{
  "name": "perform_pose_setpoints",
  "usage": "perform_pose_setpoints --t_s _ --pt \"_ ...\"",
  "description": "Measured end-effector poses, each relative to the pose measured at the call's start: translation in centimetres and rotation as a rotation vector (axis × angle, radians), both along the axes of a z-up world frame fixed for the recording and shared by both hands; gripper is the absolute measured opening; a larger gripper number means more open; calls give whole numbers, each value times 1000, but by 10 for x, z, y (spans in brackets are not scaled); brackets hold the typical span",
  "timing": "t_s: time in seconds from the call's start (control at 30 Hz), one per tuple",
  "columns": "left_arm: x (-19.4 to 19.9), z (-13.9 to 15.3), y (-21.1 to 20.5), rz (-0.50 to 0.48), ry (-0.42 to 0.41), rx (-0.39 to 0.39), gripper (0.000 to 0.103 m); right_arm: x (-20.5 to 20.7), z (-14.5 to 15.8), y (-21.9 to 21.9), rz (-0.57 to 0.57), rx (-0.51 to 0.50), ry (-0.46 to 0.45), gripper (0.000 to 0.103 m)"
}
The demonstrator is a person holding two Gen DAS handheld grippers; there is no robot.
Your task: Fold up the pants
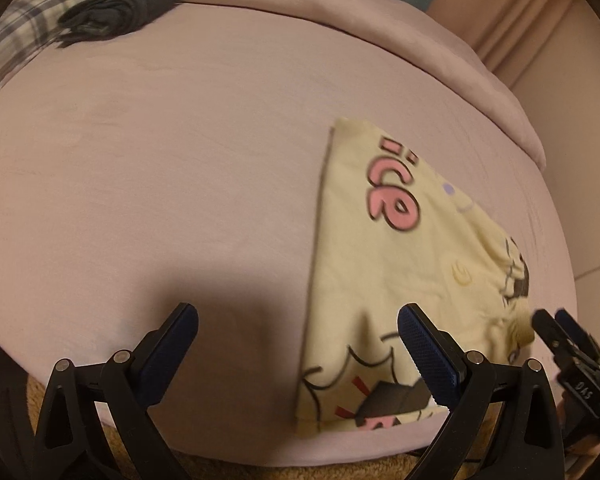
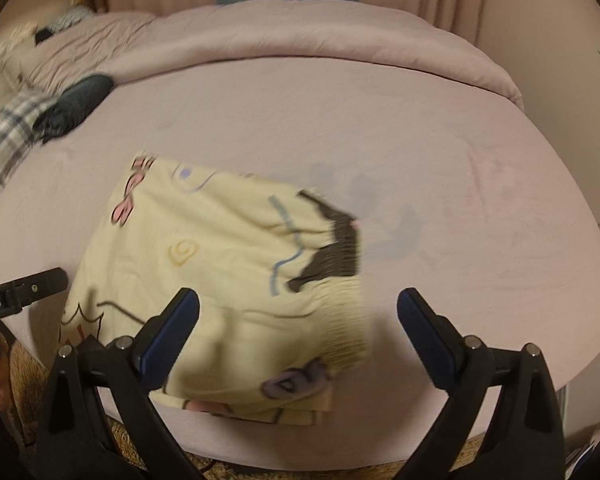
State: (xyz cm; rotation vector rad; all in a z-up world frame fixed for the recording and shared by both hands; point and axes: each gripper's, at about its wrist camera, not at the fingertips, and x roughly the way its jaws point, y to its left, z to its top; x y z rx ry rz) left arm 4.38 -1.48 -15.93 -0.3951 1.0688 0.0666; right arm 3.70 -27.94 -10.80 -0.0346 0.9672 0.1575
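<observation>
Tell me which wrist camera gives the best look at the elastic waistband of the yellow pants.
The right wrist view: the gathered waistband runs down the right edge of the folded yellow pants, unobstructed. In the left wrist view, the waistband sits at the frame's right, blurred and partly behind the right gripper.

Pants (image 2: 220,264) soft matt printed cloth; bedsheet (image 2: 420,128) smooth matt fabric.

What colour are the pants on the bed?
Pale yellow pants with cartoon prints; right wrist view.
</observation>
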Motion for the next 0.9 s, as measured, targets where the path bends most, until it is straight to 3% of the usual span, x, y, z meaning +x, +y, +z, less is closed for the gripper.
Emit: perform_pose_setpoints --t_s 0.4,0.57,0.9 --pt "9 -13 27 37 45 -70 100 12 -28 -53 -137 271 130 95" --pt "13 -13 22 12 52 -60 100 10 -36 -50 -138 307 157 94" --pt "28 -19 9 -66 56 -127 100 23 -54 -43 -94 405 226 93"
